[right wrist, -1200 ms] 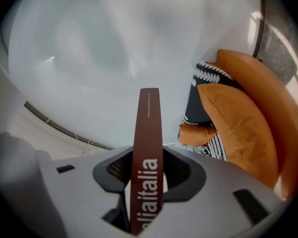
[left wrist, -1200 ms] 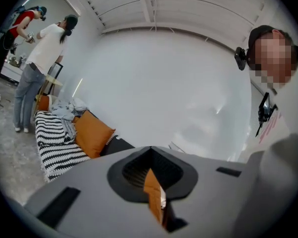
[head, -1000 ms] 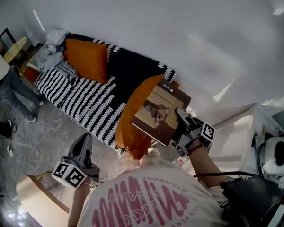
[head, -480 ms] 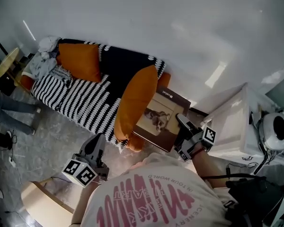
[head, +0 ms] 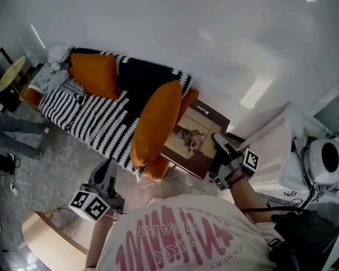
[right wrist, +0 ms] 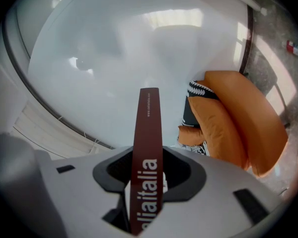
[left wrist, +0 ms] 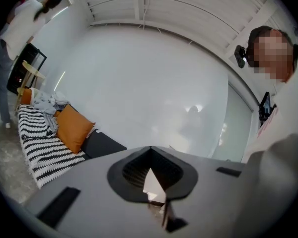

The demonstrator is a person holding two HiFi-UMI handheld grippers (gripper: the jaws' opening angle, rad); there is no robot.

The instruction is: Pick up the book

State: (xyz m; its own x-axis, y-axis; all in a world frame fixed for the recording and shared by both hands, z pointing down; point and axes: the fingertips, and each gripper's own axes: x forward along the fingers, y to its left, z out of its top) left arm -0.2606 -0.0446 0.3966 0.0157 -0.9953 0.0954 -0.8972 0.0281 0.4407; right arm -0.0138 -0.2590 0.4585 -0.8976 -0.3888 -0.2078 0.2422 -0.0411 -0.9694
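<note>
the right gripper point(head: 219, 145) has its fingers clenched on the book point(head: 189, 137), grasping it at the corner nearest the person. the book is off every surface, held in the air just off the near end of the sofa point(head: 85, 114), with its brown front cover and pale photograph turned up towards the head camera. it sits close beside the large orange cushion point(head: 155, 123) that leans at that end of the sofa. in the right gripper view the brown spine rises edge-on from between the fingers, with white lettering running along it (only part of the word can be read).

the left gripper point(head: 105, 165) hangs low over the floor point(head: 51, 162) in front of the sofa's long side, well apart from the book. its fingers are closed together with nothing between them.

the sofa wears a black-and-white striped cover. a second orange cushion point(head: 95, 75) lies towards the sofa's far end, and a heap of pale clothes point(head: 52, 75) is piled at that far end. a small round table point(head: 11, 72) stands just beyond it. another person's legs in jeans point(head: 14, 130) show on the floor off the sofa's far end. behind the sofa runs a plain white wall point(head: 186, 33).
</note>
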